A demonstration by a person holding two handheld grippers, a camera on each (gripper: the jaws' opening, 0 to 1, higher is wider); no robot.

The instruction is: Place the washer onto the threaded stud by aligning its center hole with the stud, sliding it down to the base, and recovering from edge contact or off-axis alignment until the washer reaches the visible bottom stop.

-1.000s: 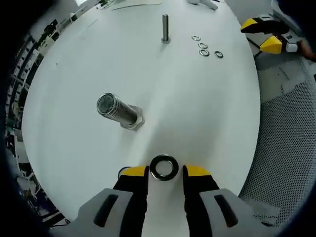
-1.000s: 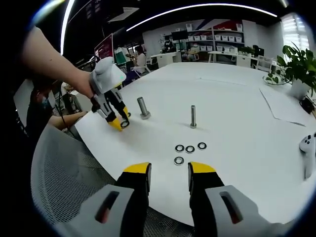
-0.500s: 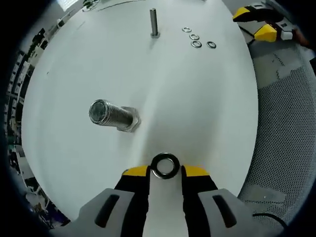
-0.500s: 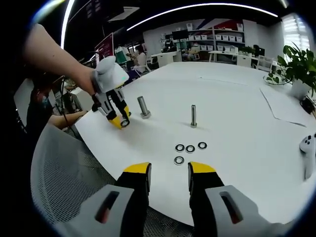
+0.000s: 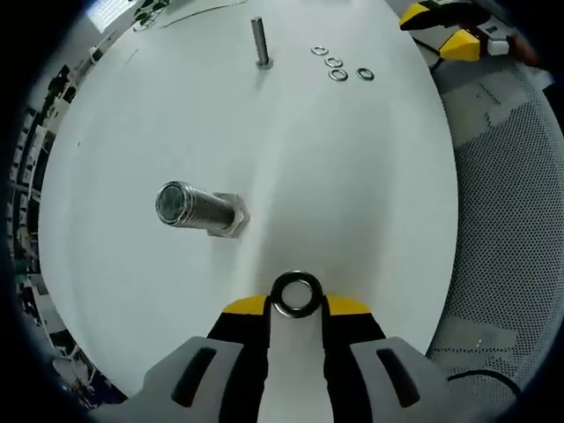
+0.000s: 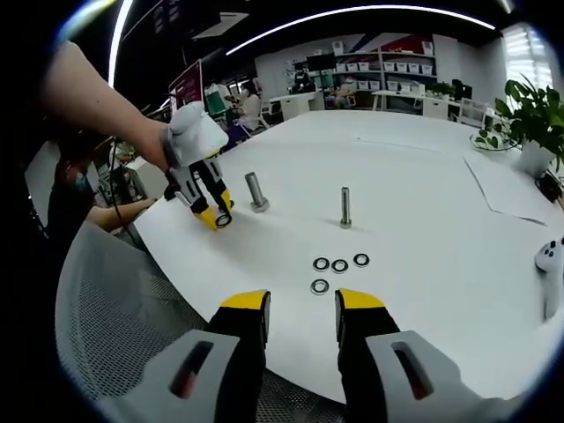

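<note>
In the left gripper view, a dark steel washer (image 5: 296,295) sits between the yellow-tipped jaws of my left gripper (image 5: 296,306), which is shut on it just above the white table (image 5: 352,185). The thick threaded stud (image 5: 196,210) stands on its hex base up and to the left of the washer. In the right gripper view, the left gripper (image 6: 215,219) holds the washer (image 6: 222,220) left of that stud (image 6: 256,192). My right gripper (image 6: 302,307) stands open over the table's near edge with nothing between its jaws.
A thinner bolt (image 5: 260,42) (image 6: 345,208) stands further along the table, with several loose washers (image 5: 339,67) (image 6: 338,266) beside it. A mesh chair (image 6: 115,326) sits by the table edge. A potted plant (image 6: 529,123) and paper (image 6: 515,189) lie at the far right.
The left gripper's jaws have drawn in and shut on the washer, lifting it slightly. The right gripper has not moved.
</note>
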